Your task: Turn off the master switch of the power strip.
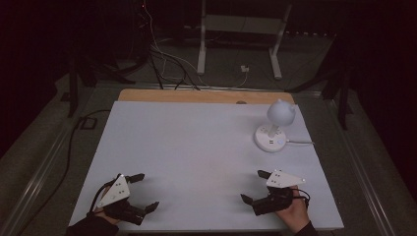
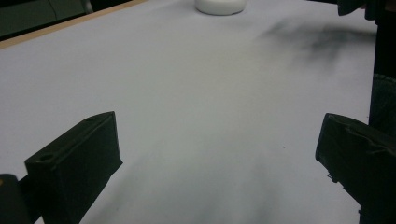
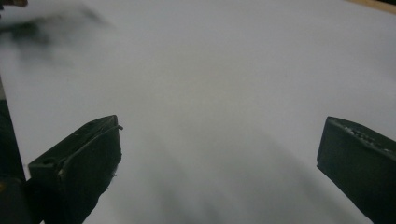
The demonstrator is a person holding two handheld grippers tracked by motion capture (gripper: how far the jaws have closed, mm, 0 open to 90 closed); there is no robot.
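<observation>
Both tongs, left (image 1: 139,192) and right (image 1: 254,186), sit wide apart and empty at the frame's bottom, well apart from the white lamp (image 1: 275,129) at right-centre on the desk (image 1: 196,147); a careless reach could tip its top-heavy head.

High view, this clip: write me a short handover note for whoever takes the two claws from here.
Left claw: open, holding nothing, at the near left of the white table.
Right claw: open, holding nothing, at the near right.
Things: a white lamp with a round head stands upright on its round base at the far right of the table, its cord running off to the right; it is nearer the right claw.
Done: nothing, as far as the pictures show; the lamp is untouched.
Left: reaching for the lamp, probably with the right claw.
</observation>
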